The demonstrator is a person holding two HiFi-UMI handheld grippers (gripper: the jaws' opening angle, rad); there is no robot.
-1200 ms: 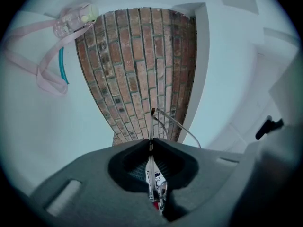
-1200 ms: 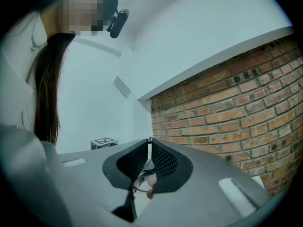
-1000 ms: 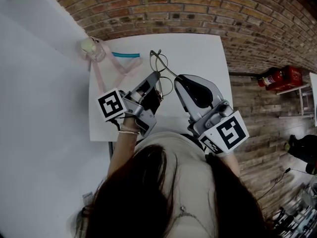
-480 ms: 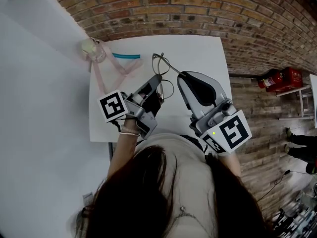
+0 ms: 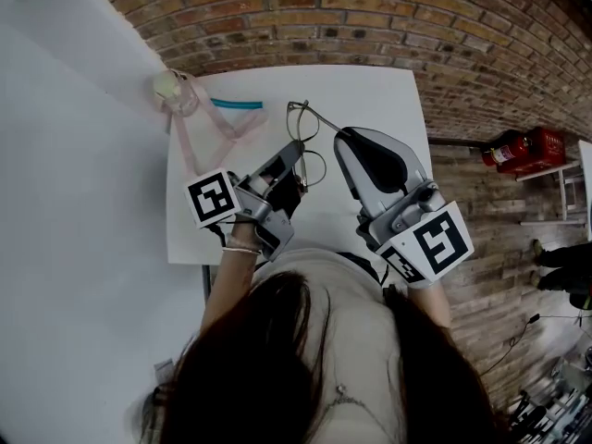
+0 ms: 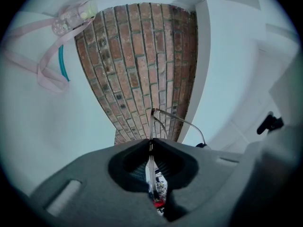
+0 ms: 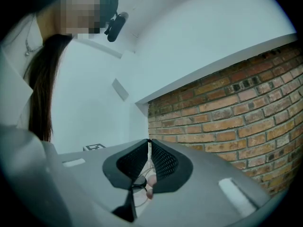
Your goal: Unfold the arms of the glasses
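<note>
Left claw [image 5: 294,150]: clamped on the glasses [image 5: 302,121] frame, steadying it.
Right claw [image 5: 343,136]: pinching one arm at 3 o'clock, likely to open it.

White desk [image 5: 370,91], square top, bare over most of the far side. Pink ribbon [image 5: 199,137] lies looped at the desk's far-left corner, one end tied to a small clear roundish thing [image 5: 166,86] right at the corner edge; contents can't be made out. Short teal strip [image 5: 236,104] lies flat just beside the ribbon, touching it at one end. Brick floor [image 5: 388,17] runs around the desk. Red fire extinguisher [image 5: 511,144] stands on the floor well to the right, against a red stand [image 5: 550,140]. White wall [image 5: 65,174] on the left.
</note>
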